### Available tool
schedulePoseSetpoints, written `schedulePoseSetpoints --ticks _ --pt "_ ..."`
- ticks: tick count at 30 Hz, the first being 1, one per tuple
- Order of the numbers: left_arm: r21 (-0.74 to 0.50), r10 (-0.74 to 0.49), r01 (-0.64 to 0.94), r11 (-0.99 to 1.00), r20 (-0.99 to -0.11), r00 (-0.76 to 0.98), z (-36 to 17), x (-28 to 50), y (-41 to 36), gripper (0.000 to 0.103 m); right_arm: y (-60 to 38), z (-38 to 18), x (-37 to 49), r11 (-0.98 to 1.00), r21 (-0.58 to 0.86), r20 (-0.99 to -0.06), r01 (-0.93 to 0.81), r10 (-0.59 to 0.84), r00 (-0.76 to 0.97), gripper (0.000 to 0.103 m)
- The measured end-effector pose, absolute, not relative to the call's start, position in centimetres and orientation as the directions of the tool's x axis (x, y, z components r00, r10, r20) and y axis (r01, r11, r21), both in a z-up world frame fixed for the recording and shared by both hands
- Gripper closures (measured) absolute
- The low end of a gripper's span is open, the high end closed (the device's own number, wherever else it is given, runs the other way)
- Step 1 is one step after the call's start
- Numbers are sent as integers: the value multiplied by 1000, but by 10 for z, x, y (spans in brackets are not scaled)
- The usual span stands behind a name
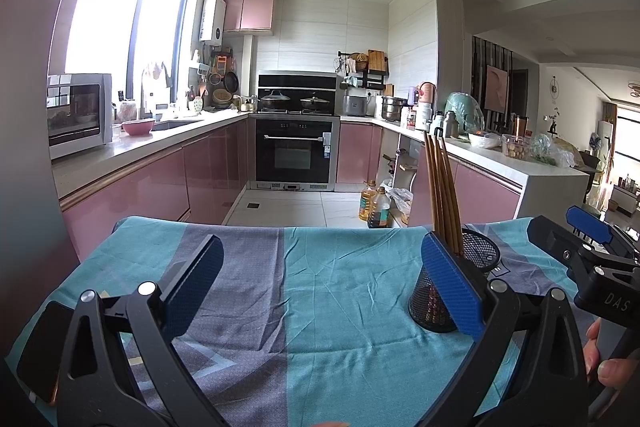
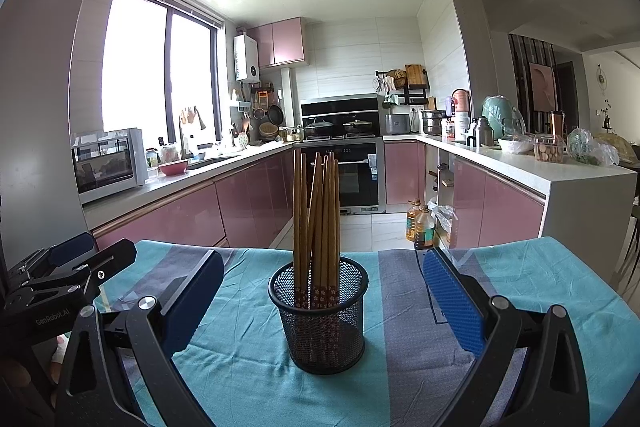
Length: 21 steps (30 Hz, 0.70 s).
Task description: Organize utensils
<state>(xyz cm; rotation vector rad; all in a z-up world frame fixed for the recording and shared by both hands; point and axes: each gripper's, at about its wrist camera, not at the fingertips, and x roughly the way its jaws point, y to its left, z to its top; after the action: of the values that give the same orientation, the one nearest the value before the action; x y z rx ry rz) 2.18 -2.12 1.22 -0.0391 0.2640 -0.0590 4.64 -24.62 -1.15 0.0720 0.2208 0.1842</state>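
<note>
Right wrist view: the chopsticks (image 2: 316, 227) stand bundled in a black mesh holder (image 2: 319, 315) on the cloth-covered counter (image 2: 520, 287), between the right tool's (image 2: 320, 301) spread fingers. The left tool (image 1: 320, 287) gapes wide, empty.

The left gripper (image 1: 320, 277) is held level and pointing forward, its two blue-padded fingers (image 1: 450, 285) spread wide with nothing between them. The right gripper (image 2: 322, 293) is held alongside it at the same height, also pointing forward, with its fingers (image 2: 452, 301) equally wide apart and gripping nothing. A hand (image 1: 604, 359) is visible at the lower right edge of the left wrist view, wrapped around the right gripper's handle.
</note>
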Motion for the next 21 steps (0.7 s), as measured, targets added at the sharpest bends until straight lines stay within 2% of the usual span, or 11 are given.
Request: schedulePoseSetpoints --ticks 21 --pt "-42 -62 53 998 -252 966 15 22 -22 6 -246 -13 48 981 91 -213 -173 189 959 6"
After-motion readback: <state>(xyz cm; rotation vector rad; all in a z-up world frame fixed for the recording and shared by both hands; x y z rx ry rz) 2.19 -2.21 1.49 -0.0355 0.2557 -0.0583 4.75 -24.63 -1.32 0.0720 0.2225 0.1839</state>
